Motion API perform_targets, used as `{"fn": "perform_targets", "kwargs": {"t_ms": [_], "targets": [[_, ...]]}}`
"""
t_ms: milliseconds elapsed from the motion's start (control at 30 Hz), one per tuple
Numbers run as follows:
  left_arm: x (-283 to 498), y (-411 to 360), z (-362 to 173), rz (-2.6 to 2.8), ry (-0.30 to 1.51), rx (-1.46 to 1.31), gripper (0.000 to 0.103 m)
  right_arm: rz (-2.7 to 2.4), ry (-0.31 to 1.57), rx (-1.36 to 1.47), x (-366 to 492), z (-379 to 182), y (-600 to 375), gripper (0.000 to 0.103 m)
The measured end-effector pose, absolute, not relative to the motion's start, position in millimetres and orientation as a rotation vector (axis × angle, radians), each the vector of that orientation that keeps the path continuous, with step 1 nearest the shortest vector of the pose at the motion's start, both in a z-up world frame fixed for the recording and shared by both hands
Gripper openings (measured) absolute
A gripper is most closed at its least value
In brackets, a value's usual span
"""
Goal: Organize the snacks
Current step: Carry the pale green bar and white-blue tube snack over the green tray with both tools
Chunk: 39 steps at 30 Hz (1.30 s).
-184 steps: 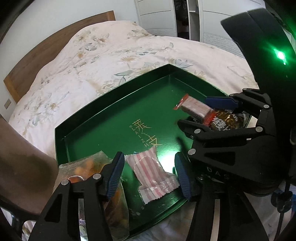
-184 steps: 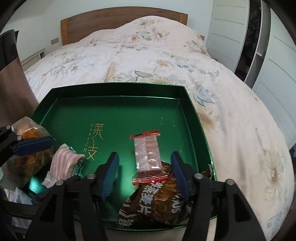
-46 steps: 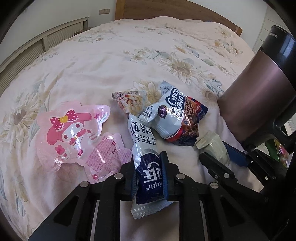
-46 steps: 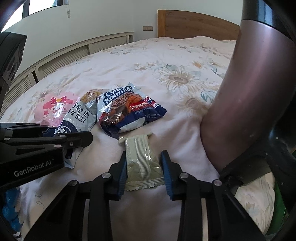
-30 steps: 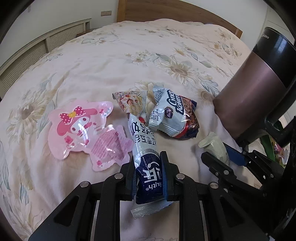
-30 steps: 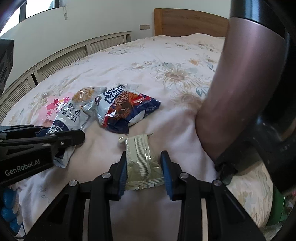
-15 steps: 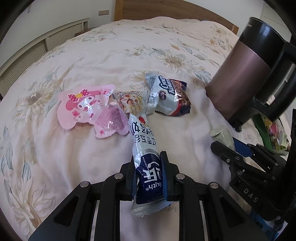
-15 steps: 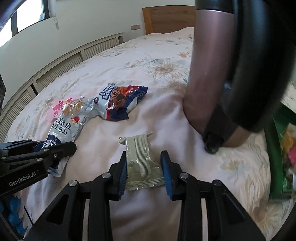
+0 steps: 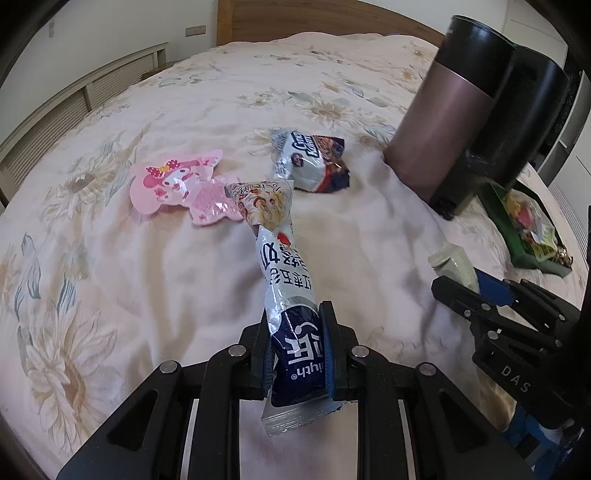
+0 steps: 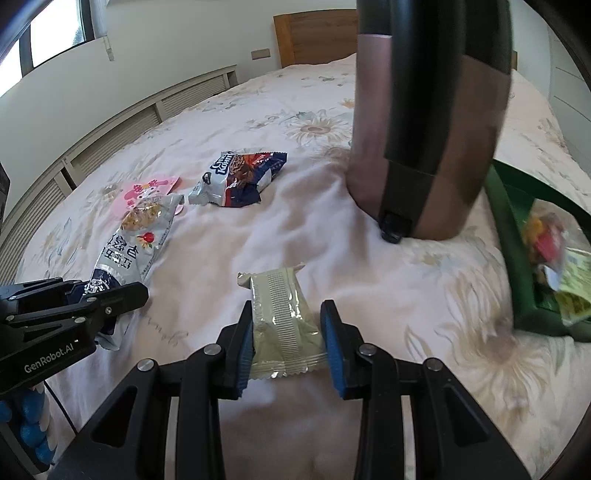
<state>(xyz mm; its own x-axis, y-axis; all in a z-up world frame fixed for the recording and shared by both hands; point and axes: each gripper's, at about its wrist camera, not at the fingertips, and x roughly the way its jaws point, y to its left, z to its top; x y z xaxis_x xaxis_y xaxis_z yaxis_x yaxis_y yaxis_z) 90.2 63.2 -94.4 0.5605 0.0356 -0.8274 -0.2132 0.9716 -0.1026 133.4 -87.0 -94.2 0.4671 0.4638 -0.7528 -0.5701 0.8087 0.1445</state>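
My left gripper (image 9: 297, 345) is shut on a long silver and blue snack packet (image 9: 284, 266), held above the bed. In the right wrist view that same packet (image 10: 129, 243) hangs at the left. My right gripper (image 10: 286, 341) is shut on a pale green wafer packet (image 10: 282, 317); the left wrist view shows this green packet (image 9: 456, 264) at the right. On the bedspread lie a pink cartoon packet (image 9: 177, 184) and a blue and silver chocolate snack bag (image 9: 314, 162). The green tray (image 10: 517, 258) with several snacks sits at the right edge.
A tall brown and black kettle (image 9: 461, 110) stands on the flowered bedspread (image 9: 110, 258) between the loose snacks and the tray. A wooden headboard (image 10: 314, 33) and slatted wall panel (image 10: 147, 122) lie beyond the bed.
Both grippers have swung right with their packets held. The loose snacks have slid left and further off, the kettle has come nearer, and the green tray has entered at the right.
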Motion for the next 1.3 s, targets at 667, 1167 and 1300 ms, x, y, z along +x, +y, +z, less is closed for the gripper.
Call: {"fn": "perform_targets", "kwargs": {"t_ms": [667, 1167, 1300], "targets": [[54, 15, -60, 0.096, 0.908, -0.086, 0.018, 0.609, 0.816, -0.125, 75, -52, -125, 0.032], [30, -23, -39, 0.051, 0.885, -0.018, 0.018, 0.555, 0.776, -0.092, 44, -24, -178, 0.032], [27, -46, -35, 0.015, 0.883, 0.016, 0.018, 0.533, 0.763, -0.076, 39, -17, -196, 0.032]]}}
